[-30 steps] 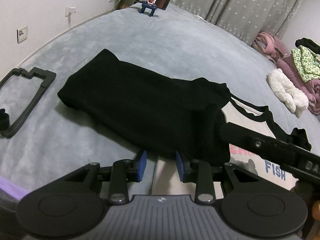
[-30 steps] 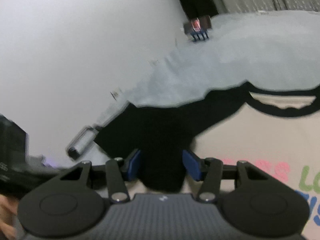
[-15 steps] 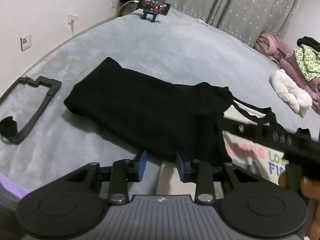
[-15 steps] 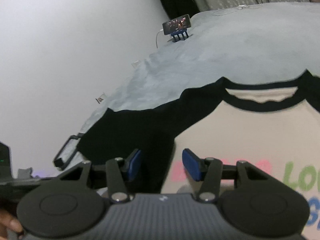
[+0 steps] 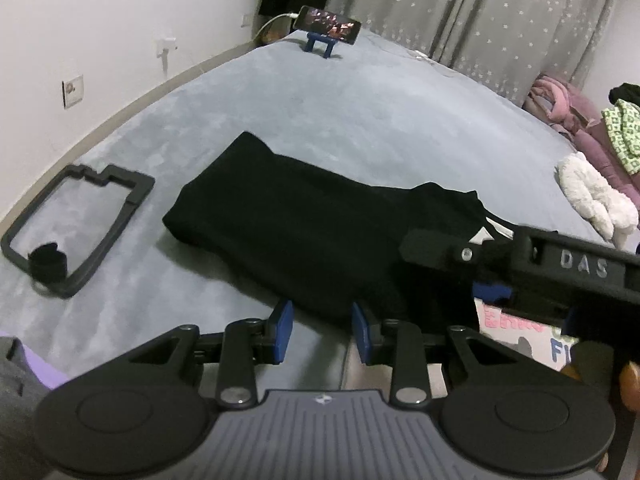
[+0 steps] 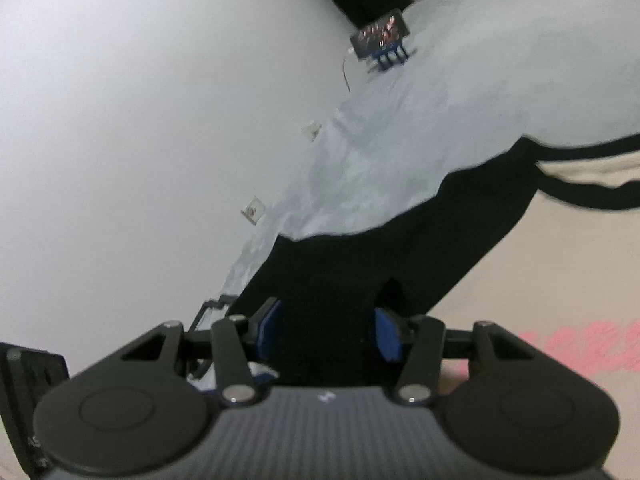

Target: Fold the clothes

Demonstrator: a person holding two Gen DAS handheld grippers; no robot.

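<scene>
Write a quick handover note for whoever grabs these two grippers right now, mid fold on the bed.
Left gripper: open, empty, at the near edge of the black sleeve.
Right gripper: open, black sleeve fabric between its jaws, not clamped.
Things: cream shirt with black trim lies flat on the grey bed, printed side up; the sleeve lies stretched out to the side.
Done: shirt spread out.
Left: fold the sleeve in, then fold the body.

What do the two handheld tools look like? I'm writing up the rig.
Both match: the left tool and right tool have blue finger pads on black linkage arms with silver pivot screws, two round black discs and a ribbed grey centre plate. The right tool's side reads "DAS".
</scene>
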